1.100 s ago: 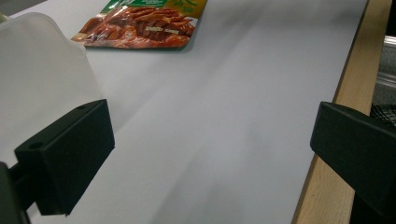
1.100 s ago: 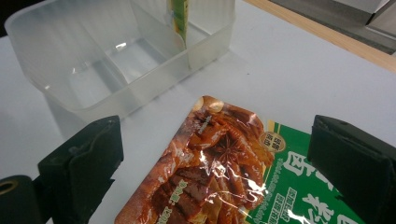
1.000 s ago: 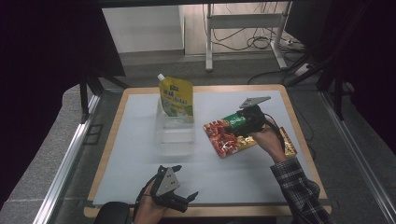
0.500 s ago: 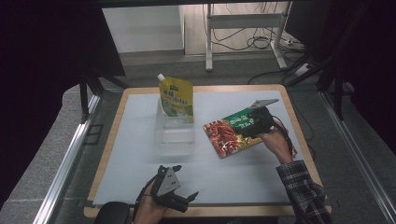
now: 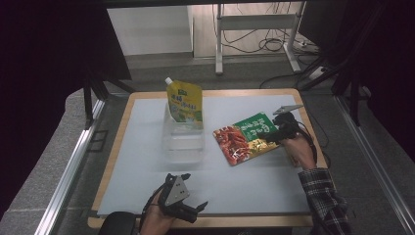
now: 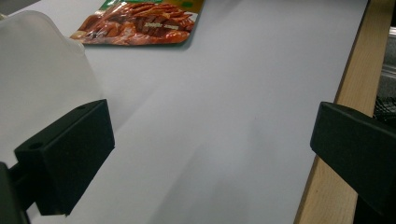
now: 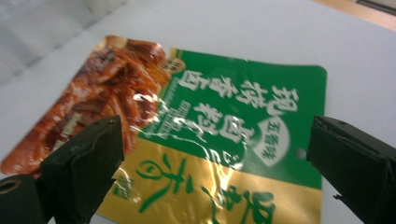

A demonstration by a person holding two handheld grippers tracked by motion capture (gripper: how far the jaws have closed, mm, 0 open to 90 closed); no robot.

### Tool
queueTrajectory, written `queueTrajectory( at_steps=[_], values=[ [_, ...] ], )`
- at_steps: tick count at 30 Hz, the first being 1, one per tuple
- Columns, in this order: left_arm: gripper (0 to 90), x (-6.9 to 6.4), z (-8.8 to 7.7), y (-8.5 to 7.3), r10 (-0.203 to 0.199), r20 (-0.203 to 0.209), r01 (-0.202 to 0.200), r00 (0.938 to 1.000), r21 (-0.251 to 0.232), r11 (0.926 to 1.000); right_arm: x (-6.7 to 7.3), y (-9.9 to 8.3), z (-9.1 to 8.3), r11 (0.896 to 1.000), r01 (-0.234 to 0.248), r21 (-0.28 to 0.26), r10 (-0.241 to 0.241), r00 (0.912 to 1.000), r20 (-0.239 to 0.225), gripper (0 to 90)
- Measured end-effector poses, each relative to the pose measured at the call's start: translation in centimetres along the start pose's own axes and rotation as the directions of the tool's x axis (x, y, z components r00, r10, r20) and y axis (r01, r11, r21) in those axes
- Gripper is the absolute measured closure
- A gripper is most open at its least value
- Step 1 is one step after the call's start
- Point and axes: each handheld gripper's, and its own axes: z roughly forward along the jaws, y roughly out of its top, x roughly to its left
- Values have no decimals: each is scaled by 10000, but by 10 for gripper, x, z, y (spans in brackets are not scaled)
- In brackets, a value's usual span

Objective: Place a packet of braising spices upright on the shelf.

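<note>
Snack packet [image 7: 205,140] lay flat between the spread jaws of the right gripper [image 7: 215,154], which held nothing; the jaws stood wide on either side of its green and gold end. In the high view that gripper [image 5: 275,133] sat at the packet's [image 5: 244,139] right edge, on the right part of the white mat [image 5: 147,147]. Just left of the packet stood a clear tub [image 5: 183,142] with a yellow spouted pouch [image 5: 185,104] leaning in it. The left gripper [image 5: 188,208] rested near the table's front edge, jaws wide apart and empty.
</note>
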Motion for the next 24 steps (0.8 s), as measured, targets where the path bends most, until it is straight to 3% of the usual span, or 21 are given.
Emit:
queueTrajectory(
  at_steps=[9,24],
  values=[
    [0,0,0,0,25,29,-25,10000,38,10000,-19,-15,6,9970,-621,466,616,9980,112,42],
    [0,0,1,0,96,64,-97,9999,109,9999,-26,-25,16,9837,-1418,1107,1437,9896,-93,43]
  ],
)
